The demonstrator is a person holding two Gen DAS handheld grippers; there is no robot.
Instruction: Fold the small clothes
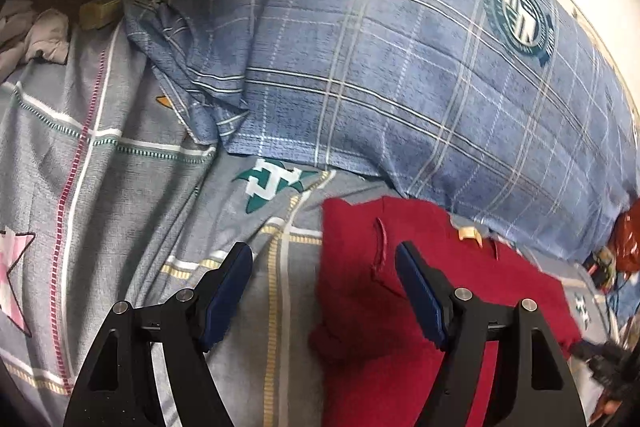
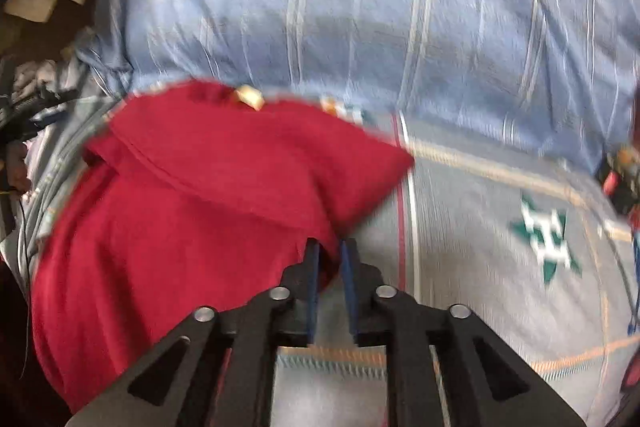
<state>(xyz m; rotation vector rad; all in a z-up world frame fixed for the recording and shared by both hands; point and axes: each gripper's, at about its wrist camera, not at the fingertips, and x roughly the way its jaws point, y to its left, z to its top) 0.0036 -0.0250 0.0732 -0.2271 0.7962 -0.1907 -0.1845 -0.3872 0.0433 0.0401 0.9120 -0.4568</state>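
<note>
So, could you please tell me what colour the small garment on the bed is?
Dark red garment, plain, shown sharpest in the left wrist view.

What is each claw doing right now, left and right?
Left claw: open, holding nothing, above the edge of the red garment.
Right claw: nearly shut, pinching a fold of the red garment.

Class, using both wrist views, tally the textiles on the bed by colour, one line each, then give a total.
Red: 1, the garment, its edge pinched in the right gripper.
Blue plaid: 1, the pillow.
Grey patterned: 1, the sheet.
Total: 3.
The pale crumpled cloth at the far left is too unclear to count.
</note>
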